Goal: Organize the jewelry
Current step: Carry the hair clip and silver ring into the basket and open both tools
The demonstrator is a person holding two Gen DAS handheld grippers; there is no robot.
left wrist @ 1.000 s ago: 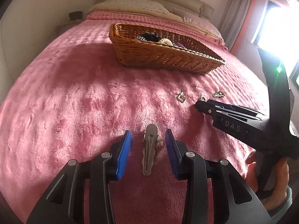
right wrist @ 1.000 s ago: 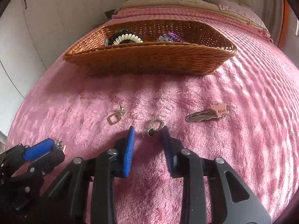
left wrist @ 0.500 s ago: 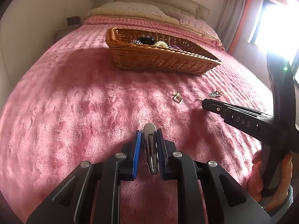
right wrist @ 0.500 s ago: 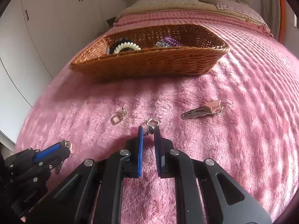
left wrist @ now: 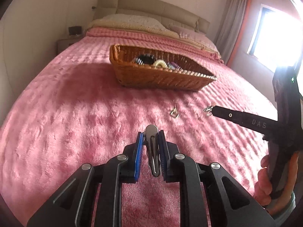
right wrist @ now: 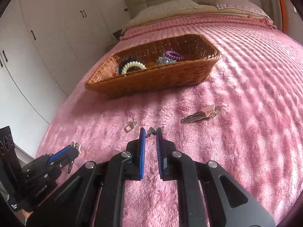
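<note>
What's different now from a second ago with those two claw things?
Both tools closed and lifted: the left tool gripped the silver metal hair clip, the right tool the small silver earring. The woven wicker basket, other earring and pink-tagged clip stayed.

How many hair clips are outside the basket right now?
2. A silver hair clip is pinched in the left claw; a pink-tagged clip lies on the pink blanket, right of the right claw. Others may be hidden inside the basket.
</note>
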